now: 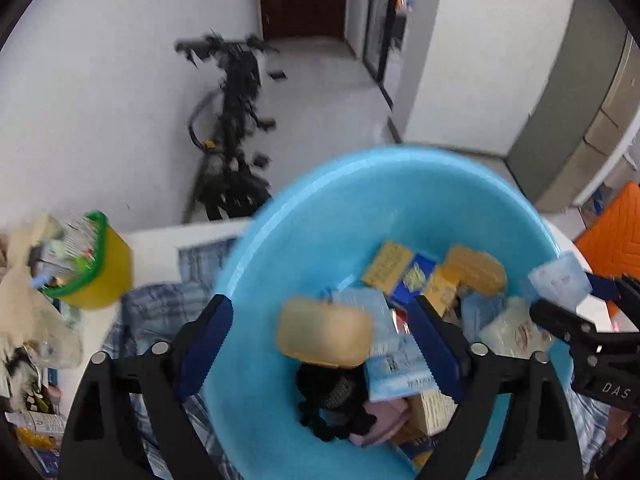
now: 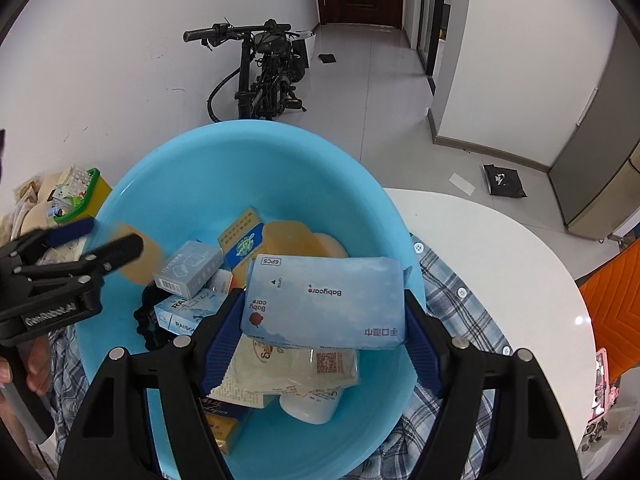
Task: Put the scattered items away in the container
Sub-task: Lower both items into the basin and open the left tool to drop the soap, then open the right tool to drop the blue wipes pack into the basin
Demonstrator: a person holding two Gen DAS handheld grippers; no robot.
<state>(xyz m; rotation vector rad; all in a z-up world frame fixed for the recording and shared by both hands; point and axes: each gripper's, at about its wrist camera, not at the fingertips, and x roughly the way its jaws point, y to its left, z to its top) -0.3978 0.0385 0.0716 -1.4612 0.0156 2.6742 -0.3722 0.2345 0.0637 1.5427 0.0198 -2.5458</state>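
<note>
Gripping one wipes pack (image 2: pixel 324 304), right gripper (image 2: pixel 324 320) jaws; left gripper (image 1: pixel 320 344) jaws apart, one basin (image 2: pixel 192 168).

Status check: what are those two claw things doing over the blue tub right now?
Right hand-held gripper shut on pale blue Babycare wipes pack, over round blue plastic basin. Left hand-held gripper open; blurred tan oval case between its fingers. Nothing blocking.

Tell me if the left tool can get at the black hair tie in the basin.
Probably yes. The left tool hangs open over the blue basin, and the black hair tie lies partly bare, though a yellowish box, blurred, sits just above it.
</note>
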